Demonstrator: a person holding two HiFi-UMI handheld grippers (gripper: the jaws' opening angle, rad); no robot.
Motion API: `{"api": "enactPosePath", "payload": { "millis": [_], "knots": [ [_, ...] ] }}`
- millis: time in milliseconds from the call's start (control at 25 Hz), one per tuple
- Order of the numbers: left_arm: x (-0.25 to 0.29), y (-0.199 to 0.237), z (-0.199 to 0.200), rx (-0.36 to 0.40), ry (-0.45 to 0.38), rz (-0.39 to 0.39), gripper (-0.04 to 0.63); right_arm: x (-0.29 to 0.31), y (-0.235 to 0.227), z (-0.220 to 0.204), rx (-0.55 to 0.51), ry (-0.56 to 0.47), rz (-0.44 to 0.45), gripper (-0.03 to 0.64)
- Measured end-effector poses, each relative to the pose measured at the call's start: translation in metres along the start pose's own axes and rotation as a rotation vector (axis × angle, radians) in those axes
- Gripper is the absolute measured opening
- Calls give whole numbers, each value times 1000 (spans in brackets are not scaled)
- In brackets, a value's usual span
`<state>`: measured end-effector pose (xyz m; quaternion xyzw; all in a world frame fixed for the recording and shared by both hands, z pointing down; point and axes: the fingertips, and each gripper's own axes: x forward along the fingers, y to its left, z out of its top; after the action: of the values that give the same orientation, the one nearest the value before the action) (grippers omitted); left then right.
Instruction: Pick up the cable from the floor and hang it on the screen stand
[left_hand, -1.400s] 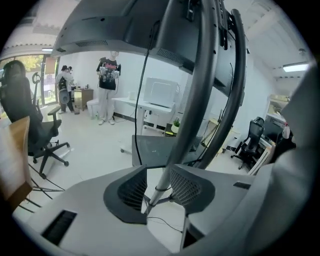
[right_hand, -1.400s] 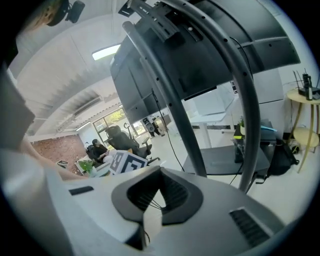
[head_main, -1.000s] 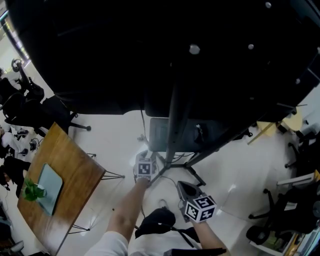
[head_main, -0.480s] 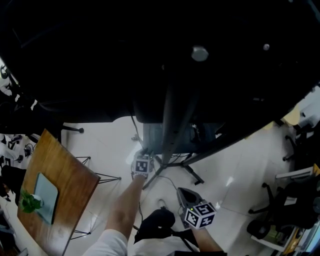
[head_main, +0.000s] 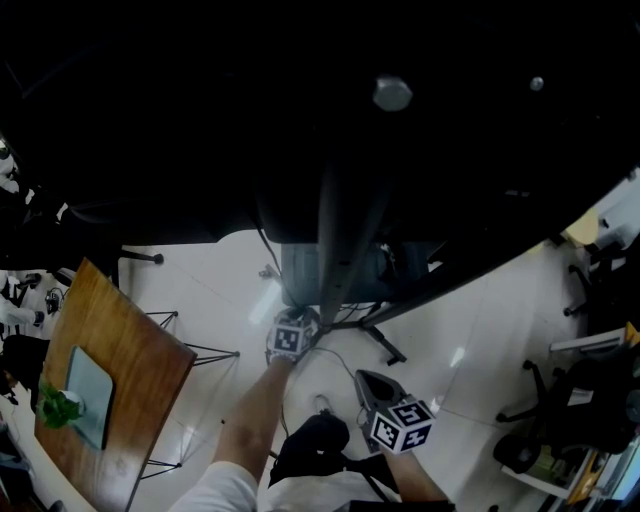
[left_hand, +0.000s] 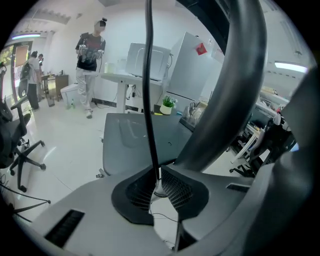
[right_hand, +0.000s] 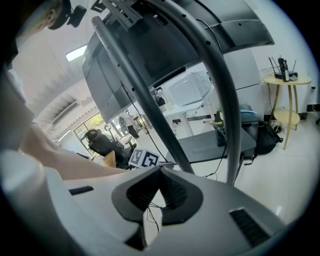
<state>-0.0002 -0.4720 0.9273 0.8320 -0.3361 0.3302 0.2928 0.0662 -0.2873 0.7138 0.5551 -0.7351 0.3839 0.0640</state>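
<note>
A thin black cable (left_hand: 148, 75) drops straight down from above and passes between the pads of my left gripper (left_hand: 156, 172). The jaws are closing and the pads pinch the cable. In the head view the left gripper (head_main: 290, 335) sits low at the foot of the screen stand (head_main: 335, 240), beside its grey base plate (left_hand: 130, 140). The stand's thick dark tube (left_hand: 235, 85) rises just right of the jaws. My right gripper (head_main: 372, 385) hangs nearer the person, shut with nothing gripped (right_hand: 159, 187). Its view looks up the stand's poles (right_hand: 150, 100).
A wooden table (head_main: 110, 370) with a small plant (head_main: 58, 405) stands at the left. Office chairs (head_main: 560, 420) crowd the right side. The big black screen (head_main: 300, 100) overhangs the top. A person (left_hand: 90, 50) stands far back, and a black chair (left_hand: 15, 145) is at the left.
Both grippers have stayed almost where they were. The head camera has tipped, so the dark screen fills more of the view and the stand pole sits further left.
</note>
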Motion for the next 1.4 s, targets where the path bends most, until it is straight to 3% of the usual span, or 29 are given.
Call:
{"api": "enactPosePath", "payload": {
  "millis": [240,440,760,1120,1400],
  "knots": [
    [-26,-17,-14,-7,21,-13,18,-6,2,-4,-7,4,16,8],
    [-85,-50,-21,5,-17,-1,15,-22,7,-22,-71,39,52,8],
    [-185,-146,-17,55,-76,-40,14,-66,-24,-100,-153,196,56,21],
    [-267,-238,13,131,-139,-73,12,-86,-44,-174,-188,299,101,32],
    [-315,-294,26,183,-167,-82,12,-101,-58,-212,-228,376,91,167]
  ]
}}
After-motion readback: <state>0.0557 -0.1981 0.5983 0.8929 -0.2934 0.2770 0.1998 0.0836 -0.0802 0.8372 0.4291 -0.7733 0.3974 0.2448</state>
